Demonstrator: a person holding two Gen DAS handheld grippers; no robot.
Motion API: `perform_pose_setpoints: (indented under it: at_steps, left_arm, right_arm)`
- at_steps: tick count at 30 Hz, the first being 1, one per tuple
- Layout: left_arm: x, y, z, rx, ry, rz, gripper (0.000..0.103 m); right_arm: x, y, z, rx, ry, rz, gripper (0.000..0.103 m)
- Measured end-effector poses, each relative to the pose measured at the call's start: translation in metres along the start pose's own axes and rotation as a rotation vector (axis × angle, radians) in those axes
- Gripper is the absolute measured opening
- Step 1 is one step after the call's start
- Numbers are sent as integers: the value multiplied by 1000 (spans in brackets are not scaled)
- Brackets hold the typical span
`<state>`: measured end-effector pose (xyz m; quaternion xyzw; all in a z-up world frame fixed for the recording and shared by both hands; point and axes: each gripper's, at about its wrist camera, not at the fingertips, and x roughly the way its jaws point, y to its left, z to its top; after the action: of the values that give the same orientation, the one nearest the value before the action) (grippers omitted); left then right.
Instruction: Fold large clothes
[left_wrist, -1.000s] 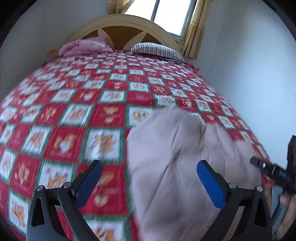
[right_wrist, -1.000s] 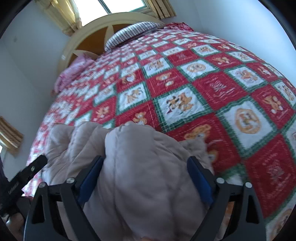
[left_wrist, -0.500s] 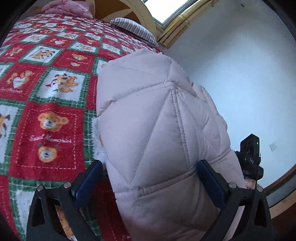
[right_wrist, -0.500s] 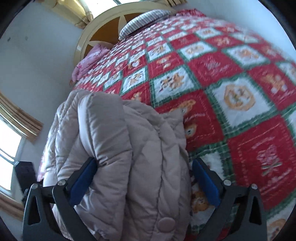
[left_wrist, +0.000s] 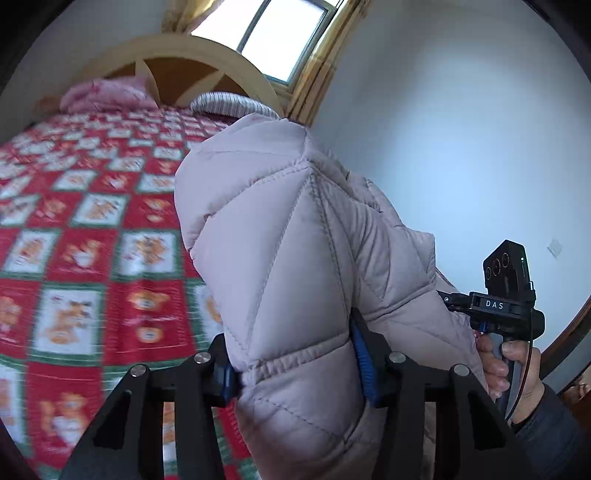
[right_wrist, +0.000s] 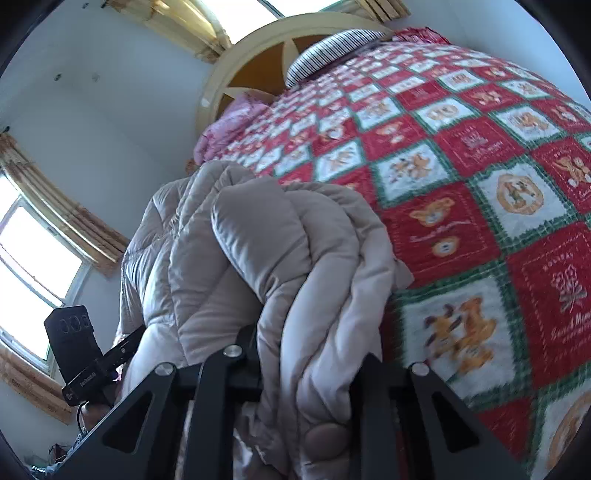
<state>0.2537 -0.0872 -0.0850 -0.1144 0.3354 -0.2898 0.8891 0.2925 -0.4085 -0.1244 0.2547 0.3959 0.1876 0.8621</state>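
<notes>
A bulky quilted coat (left_wrist: 295, 258) is clamped by both grippers and held up over the near part of the bed (left_wrist: 92, 229).

The left gripper (left_wrist: 295, 363) has just been closing, with the coat between its jaws. They now stand about half apart, and a thick quilted fold is squeezed between the blue pads (left_wrist: 364, 363). The padding bulges above and below the pinch. The left pad is mostly hidden by the fabric.

The right gripper (right_wrist: 306, 362) has also just been closing, with the coat between its jaws. A bunched stack of folds and a hem are pressed between the jaws, which are drawn well in toward each other. The pads cannot be seen in the right wrist view, being buried in the fabric. A round snap button (right_wrist: 325, 439) is seen low on the hem, between the finger frames.

In the left wrist view, the right gripper is seen at the coat's far side, gripped by a hand (left_wrist: 513, 365) in a dark sleeve. In the right wrist view, the left gripper's body shows at the coat's left edge.

The coat hangs between the two grippers. A red checked blanket (right_wrist: 480, 184) covers the bed.
</notes>
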Motion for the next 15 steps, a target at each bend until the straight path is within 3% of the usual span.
perform_pose_setpoints:
  at_steps: [7,15]
  left_arm:
    - [-61,21,6,29,-65,125,50]
    - [-122,69,1,19,-141,256,49]
  right_arm:
    - [3,52,-10,-35,-12,88,22]
    - [62,131,-15,-102,53,185,22]
